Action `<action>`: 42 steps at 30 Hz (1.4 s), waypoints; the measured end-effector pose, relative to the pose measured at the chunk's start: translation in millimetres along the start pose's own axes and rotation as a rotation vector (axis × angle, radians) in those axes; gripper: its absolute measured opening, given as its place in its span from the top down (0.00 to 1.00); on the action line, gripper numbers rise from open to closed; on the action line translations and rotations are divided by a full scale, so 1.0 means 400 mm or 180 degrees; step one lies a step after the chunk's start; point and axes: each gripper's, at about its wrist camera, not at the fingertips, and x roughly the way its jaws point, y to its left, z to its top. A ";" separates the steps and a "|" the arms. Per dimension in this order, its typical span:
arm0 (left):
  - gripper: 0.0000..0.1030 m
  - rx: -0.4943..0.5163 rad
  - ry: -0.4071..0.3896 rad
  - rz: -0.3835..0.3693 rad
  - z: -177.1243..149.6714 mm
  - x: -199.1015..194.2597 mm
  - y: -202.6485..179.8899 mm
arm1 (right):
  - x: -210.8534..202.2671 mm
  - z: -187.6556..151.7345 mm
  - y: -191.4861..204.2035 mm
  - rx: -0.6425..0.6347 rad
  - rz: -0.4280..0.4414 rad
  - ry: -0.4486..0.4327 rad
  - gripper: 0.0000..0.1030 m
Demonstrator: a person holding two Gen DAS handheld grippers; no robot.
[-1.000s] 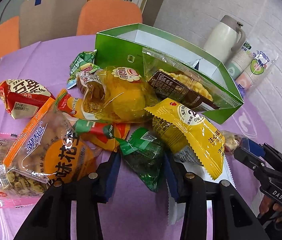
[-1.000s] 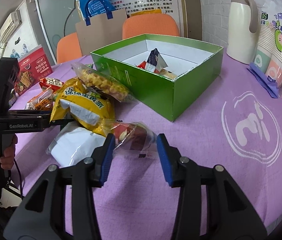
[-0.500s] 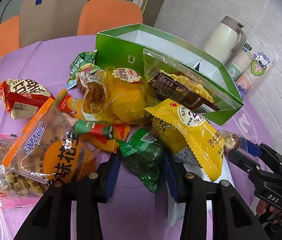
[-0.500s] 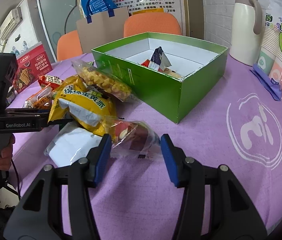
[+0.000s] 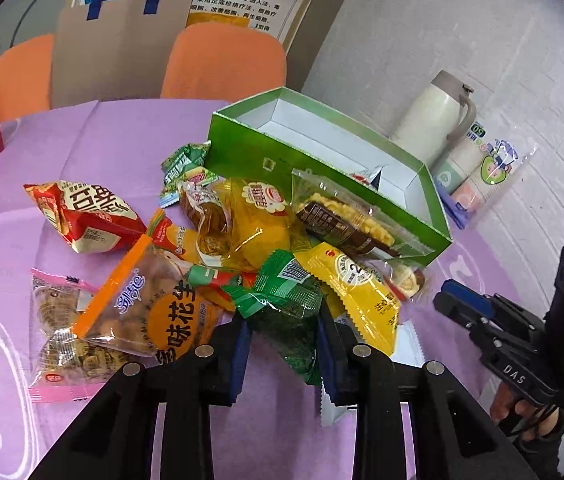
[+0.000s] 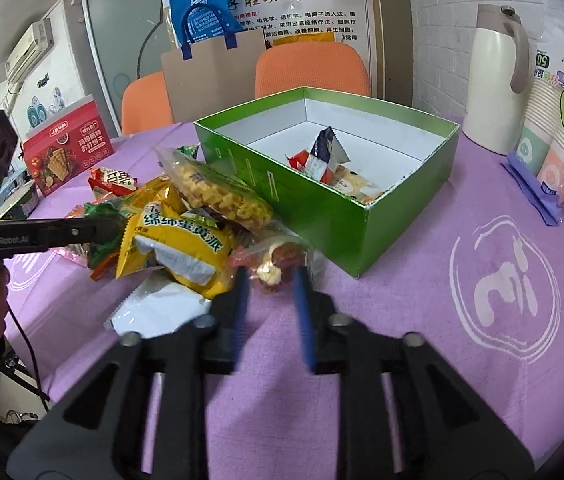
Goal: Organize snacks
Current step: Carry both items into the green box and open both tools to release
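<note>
right gripper (image 6: 270, 280) jaws part-open astride clear snack bag (image 6: 272, 260), not clamped; green box (image 6: 321, 216) far right. left gripper (image 5: 282, 332) half-open around green packet (image 5: 285, 312).

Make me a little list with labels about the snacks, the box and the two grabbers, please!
Table: purple cloth
Box: green box, open, a few packets inside
Snack pile: loose packets beside the box, on its left in the right wrist view
Left gripper: fingers around the dark green packet; grip unclear
Right gripper: open, fingers either side of the clear date packet
Also there: white flask, paper cups
</note>
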 end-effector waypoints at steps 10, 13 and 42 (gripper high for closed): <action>0.71 0.0161 -0.0208 -0.0024 0.025 -0.071 -0.036 | 0.096 0.003 -0.008 -0.0015 -0.0194 0.0194 0.52; 0.71 0.0152 -0.0149 -0.0057 0.030 -0.057 -0.040 | 0.080 0.001 -0.013 0.0013 -0.0157 0.0159 0.53; 0.71 0.0428 0.0048 -0.0047 0.340 0.193 -0.193 | 0.054 0.202 -0.114 0.0100 -0.0234 -0.0384 0.53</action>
